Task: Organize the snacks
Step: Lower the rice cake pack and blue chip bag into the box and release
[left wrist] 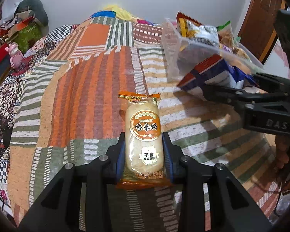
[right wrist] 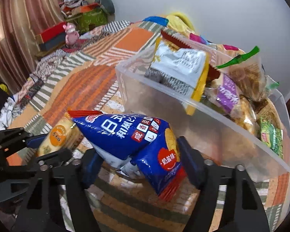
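Snacks fill both of our hand-held grippers above a bed spread with a patchwork quilt (left wrist: pixel 90 89). We take the clear plastic bin (right wrist: pixel 164 104) as our landmark; it sits on the quilt, and its near wall is see-through.

Our left hand-held gripper (left wrist: pixel 144 150) pinches a rice cracker pack (left wrist: pixel 143 133) between its blue pads, one pad pressed on each long side. The pack is pale, with orange sealed ends and a round orange label, and it points lengthwise away from the camera. It is held above the quilt, to the left of the bin and well short of it. In the right wrist view the same pack (right wrist: pixel 56 137) shows at the left edge, clamped in the left gripper (right wrist: pixel 46 145), down-left of the bin's near corner.

Our right hand-held gripper (right wrist: pixel 139 154) pinches a blue snack bag (right wrist: pixel 129 137) with red crimped ends and white lettering. The bag is puffed and lies crosswise between the fingers, its upper end pointing left, just in front of the bin's near wall and outside it. From the left wrist view the bag (left wrist: pixel 212 73) and the right gripper (left wrist: pixel 228 89) appear blurred, right below the bin (left wrist: pixel 172 54).

Inside the bin lie several other packs: a silver pack with yellow edges (right wrist: pixel 176 67) leaning over the near rim, a purple-labelled pack (right wrist: pixel 228 92), a green pack (right wrist: pixel 270 137), and a clear bag with a green seal (right wrist: pixel 241 71).

A pink toy figure (right wrist: pixel 70 33) stands beyond the bin's far left, by red boxes (right wrist: pixel 50 36).
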The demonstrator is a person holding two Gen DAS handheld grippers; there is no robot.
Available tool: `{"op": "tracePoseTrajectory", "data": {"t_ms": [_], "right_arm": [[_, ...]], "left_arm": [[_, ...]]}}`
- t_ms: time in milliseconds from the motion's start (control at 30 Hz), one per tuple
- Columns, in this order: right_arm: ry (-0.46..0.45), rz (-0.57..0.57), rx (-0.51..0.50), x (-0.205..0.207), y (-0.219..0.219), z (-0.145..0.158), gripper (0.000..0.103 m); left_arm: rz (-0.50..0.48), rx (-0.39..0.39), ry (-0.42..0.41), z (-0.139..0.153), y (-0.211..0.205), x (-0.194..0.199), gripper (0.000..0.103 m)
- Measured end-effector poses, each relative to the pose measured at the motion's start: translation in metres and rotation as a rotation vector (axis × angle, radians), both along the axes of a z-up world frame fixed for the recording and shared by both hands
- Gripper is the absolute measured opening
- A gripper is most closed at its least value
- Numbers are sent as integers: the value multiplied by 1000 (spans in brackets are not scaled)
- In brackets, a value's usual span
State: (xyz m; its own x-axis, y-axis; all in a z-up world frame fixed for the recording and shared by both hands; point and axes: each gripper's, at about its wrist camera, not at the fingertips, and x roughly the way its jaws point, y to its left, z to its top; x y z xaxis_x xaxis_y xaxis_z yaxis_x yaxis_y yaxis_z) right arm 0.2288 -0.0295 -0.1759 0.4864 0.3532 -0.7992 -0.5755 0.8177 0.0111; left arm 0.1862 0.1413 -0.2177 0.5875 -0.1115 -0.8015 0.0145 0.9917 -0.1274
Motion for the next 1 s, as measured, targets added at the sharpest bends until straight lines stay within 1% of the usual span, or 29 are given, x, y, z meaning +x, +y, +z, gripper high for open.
{"op": "tracePoseTrajectory", "data": {"t_ms": [133, 333, 467, 667, 800, 900, 1000], "right_arm": [[0, 8, 49, -9, -12, 11, 59], [-48, -10, 110, -23, -40, 35, 58], [-89, -50, 167, -21, -66, 56, 58], [-150, -124, 218, -5, -99, 77, 58], [-174, -165, 230, 10, -110, 82, 58], [-184, -187, 231, 22, -115, 81, 58], [-164, -195, 224, 38, -112, 73, 58]], "left_arm": [[5, 1, -30, 18, -5, -1, 35], [-11, -10, -104, 58, -23, 2, 35], [-33, -12, -157, 86, -43, 14, 35], [-68, -25, -203, 114, -76, 44, 35], [-86, -21, -215, 123, -96, 68, 35], [-82, 4, -220, 124, -108, 89, 35], [-74, 6, -204, 119, -116, 111, 35]]}}
